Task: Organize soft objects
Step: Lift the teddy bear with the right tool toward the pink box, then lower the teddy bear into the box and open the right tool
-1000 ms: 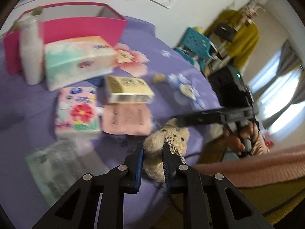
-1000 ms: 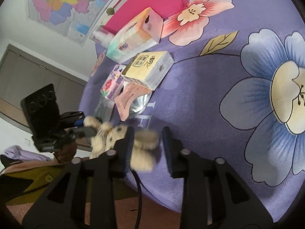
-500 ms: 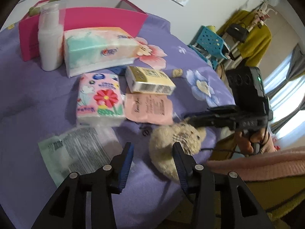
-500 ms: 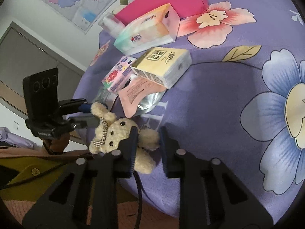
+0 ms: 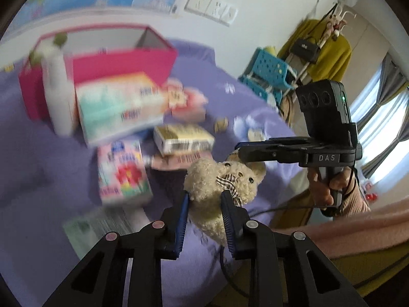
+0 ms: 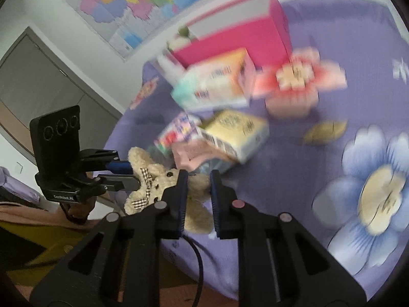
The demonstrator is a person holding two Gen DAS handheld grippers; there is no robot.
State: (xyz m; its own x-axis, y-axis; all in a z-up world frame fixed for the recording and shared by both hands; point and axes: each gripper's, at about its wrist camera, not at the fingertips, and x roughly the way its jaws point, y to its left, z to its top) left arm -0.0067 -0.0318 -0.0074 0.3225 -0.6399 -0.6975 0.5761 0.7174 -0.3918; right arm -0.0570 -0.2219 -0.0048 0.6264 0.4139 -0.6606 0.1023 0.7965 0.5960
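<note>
- The cream teddy bear (image 5: 225, 179) is hanging just above the near edge of the purple flowered bedspread (image 6: 294, 179), held between both tools
- The left gripper (image 5: 204, 204), its jaws having just been closing, is clamping the bear's body from below; the pads are pressing into the plush on either side
- The right gripper (image 6: 198, 186) is clamping a limb at the bear's other end, its jaws nearly together on the fur
- The bear's long axis is running roughly across from one gripper to the other, head and checked bow (image 5: 228, 181) toward the left gripper's side
- The pink box (image 5: 102, 61) is standing well beyond the bear, at the far side of the bedspread; both grippers look about equally far from it
- The box is open on top; its inside is blurred, and I cannot tell whether it is holding anything
- Between bear and box are lying a tissue pack (image 5: 120, 107), a yellow pack (image 5: 182, 138), a flowered pack (image 5: 122, 171), a pink pouch (image 6: 191, 153) and a white bottle (image 5: 60, 89) just beside the box
- Judging by this, the coming move is a carry forward over those packs toward the box
</note>
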